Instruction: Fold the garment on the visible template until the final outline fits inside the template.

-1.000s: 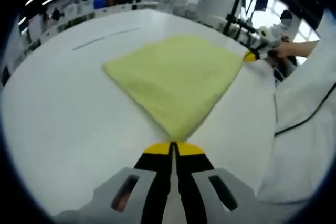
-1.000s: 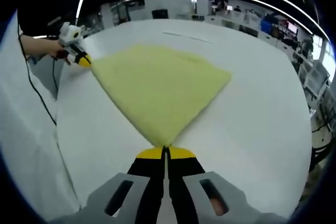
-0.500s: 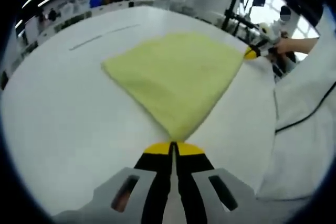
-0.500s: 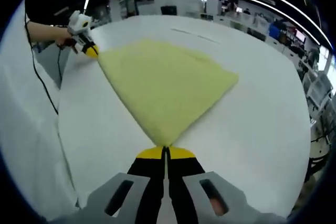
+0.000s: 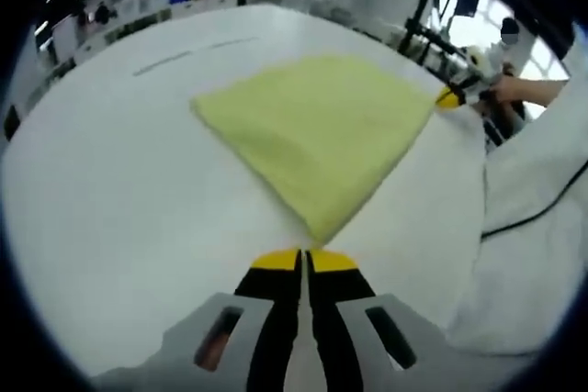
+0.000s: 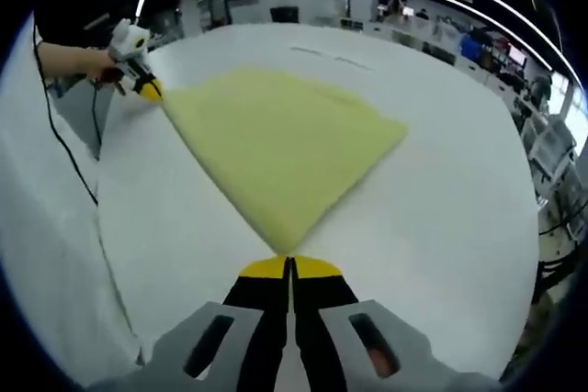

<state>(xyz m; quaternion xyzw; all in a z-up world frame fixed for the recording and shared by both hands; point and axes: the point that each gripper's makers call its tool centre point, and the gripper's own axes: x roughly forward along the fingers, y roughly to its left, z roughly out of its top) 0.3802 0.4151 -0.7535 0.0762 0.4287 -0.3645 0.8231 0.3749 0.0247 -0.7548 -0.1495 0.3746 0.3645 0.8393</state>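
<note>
The yellow cloth (image 5: 317, 130) lies flat on the white table (image 5: 110, 218), folded into a four-sided pad, and everything else places itself off it. In the left gripper view the left gripper (image 5: 304, 259) now sits just short of the cloth's near corner, jaws together, with a sliver of bare table between the yellow tips and the fabric; half a second ago that corner ran right down into the tips, so this gripper appears to have let go and backed off a little. In the right gripper view the right gripper (image 6: 290, 265) has its jaws together at the opposite corner of the cloth (image 6: 276, 149); whether fabric is pinched there I cannot tell, since the point of the corner meets the tips as it did before. Each gripper also shows small at the far corner in the other's view, held in a hand (image 6: 78, 61). No template outline is clear to me around the cloth. My judgement: the fold is laid down and being released, and what remains is checking the outline.
</note>
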